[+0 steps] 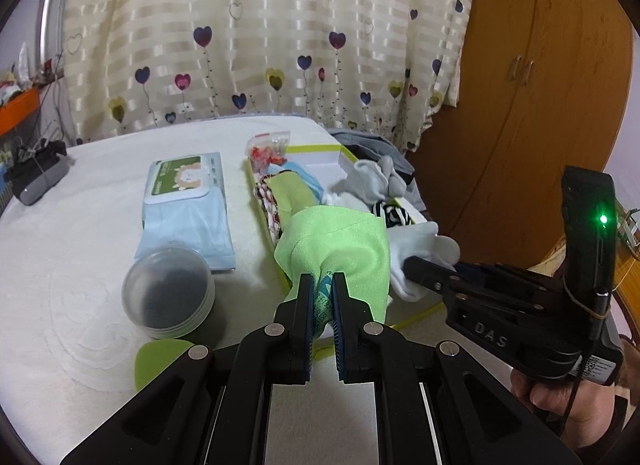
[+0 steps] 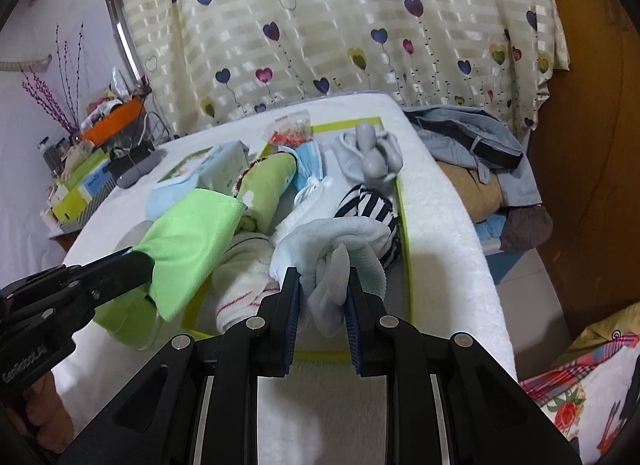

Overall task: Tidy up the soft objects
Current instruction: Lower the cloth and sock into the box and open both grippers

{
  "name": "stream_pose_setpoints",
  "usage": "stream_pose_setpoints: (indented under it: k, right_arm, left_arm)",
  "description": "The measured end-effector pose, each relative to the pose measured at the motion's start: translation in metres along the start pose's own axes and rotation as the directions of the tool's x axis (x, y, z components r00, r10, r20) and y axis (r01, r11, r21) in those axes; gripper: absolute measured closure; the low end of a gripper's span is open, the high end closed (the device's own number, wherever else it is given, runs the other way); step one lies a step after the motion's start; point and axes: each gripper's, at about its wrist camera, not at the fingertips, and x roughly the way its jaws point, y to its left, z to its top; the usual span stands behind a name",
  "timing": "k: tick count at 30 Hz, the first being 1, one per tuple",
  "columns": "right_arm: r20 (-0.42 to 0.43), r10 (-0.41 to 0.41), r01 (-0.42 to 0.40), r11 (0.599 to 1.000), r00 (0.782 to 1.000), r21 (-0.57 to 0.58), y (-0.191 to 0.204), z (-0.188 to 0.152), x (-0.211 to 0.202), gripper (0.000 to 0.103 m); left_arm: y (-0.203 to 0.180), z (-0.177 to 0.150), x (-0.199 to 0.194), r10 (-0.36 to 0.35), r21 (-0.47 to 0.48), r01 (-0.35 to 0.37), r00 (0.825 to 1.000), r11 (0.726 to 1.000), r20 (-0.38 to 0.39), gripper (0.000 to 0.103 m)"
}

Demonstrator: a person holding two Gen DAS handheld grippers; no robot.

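A white fleecy blanket [image 1: 80,257] covered the bed, and on it lay a shallow white box with a lime-green rim [image 2: 404,225], crowded with soft things. Beside the box on the blanket sat a pale blue wet-wipe pack with a green label [image 1: 184,201] and, nearer, a round translucent plastic tub [image 1: 168,291].

A bright green microfibre cloth [image 1: 340,245] hung over the near left corner of the box, pinched tight by the left gripper [image 1: 323,297], whose fingers were nearly together on a fold of it. To its right, a white terry sock with a grey toe [image 2: 344,249] was lifted just above the box, clamped between the narrowed fingers of the right gripper [image 2: 323,297].

Inside the box lay a grey bundle of socks [image 2: 372,153] at the far end, a black-and-white striped sock [image 2: 368,201] in front of it, and a blue face mask [image 2: 308,167].
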Motion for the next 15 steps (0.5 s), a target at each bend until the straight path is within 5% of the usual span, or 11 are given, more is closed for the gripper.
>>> stream_pose_setpoints:
  k: [15]
  right_arm:
    - [-0.036,0.031,-0.031,0.999,0.999,0.010,-0.009,0.025,0.037,0.076]
  left_arm:
    - [0.005,0.010,0.020,0.015,-0.016,-0.015,1.000,1.000,-0.020,0.095]
